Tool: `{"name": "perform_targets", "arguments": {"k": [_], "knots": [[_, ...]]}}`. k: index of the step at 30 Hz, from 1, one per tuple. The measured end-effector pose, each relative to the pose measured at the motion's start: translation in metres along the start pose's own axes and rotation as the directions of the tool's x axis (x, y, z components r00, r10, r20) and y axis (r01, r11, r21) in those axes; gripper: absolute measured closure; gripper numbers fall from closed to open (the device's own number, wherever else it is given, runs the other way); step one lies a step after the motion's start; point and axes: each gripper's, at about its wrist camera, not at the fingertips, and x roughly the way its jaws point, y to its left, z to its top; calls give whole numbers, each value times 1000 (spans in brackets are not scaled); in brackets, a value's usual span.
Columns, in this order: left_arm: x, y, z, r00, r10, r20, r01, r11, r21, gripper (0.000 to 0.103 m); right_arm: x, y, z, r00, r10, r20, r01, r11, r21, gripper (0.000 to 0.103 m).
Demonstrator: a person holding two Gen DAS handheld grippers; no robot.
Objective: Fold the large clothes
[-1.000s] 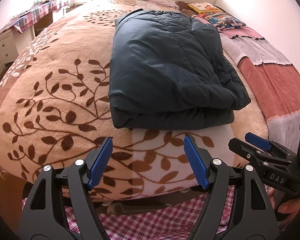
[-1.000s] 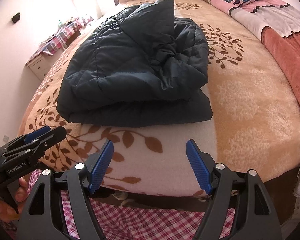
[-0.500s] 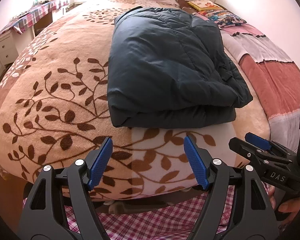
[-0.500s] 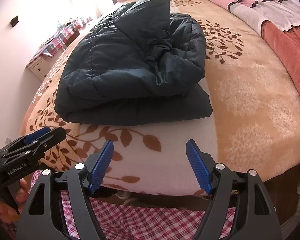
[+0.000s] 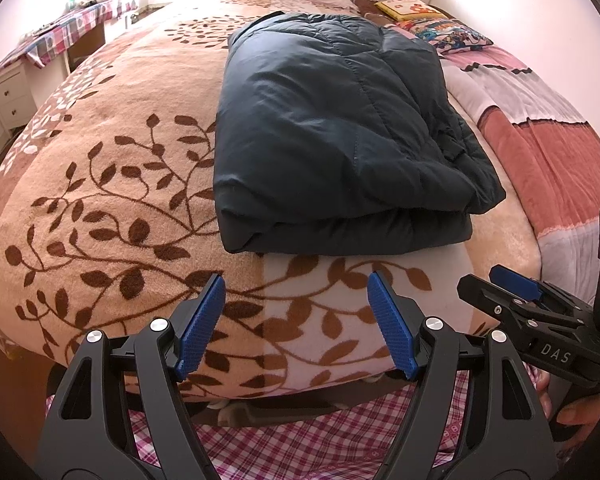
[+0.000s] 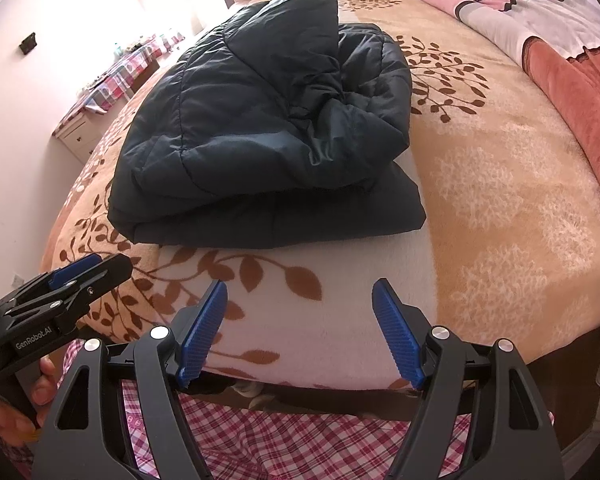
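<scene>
A dark navy padded jacket (image 5: 340,136) lies folded in layers on the leaf-patterned blanket (image 5: 112,184) of the bed; it also shows in the right wrist view (image 6: 260,132). My left gripper (image 5: 296,320) is open and empty, above the bed's near edge, short of the jacket's front fold. My right gripper (image 6: 300,324) is open and empty, also short of the fold. Each gripper shows from the side in the other's view, the right one (image 5: 516,292) and the left one (image 6: 80,276).
A pink and rust striped quilt (image 5: 540,120) covers the bed's right side, with patterned pillows (image 5: 440,28) by the headboard. A white drawer unit and a table with a checked cloth (image 5: 60,36) stand to the left. A pink checked cloth (image 6: 300,432) lies below the grippers.
Both grippers have moved slightly closer to the jacket's front fold. Both stay open and empty. The jacket has not moved.
</scene>
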Motion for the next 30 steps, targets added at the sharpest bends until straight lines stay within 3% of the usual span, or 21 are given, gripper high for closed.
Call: {"name": "perform_targets", "arguments": {"k": [30], "knots": [[-3, 0, 0, 1000, 4, 3, -4, 1000, 5, 30, 0, 0, 0, 1000, 1, 1, -1, 1000, 0, 30]]}}
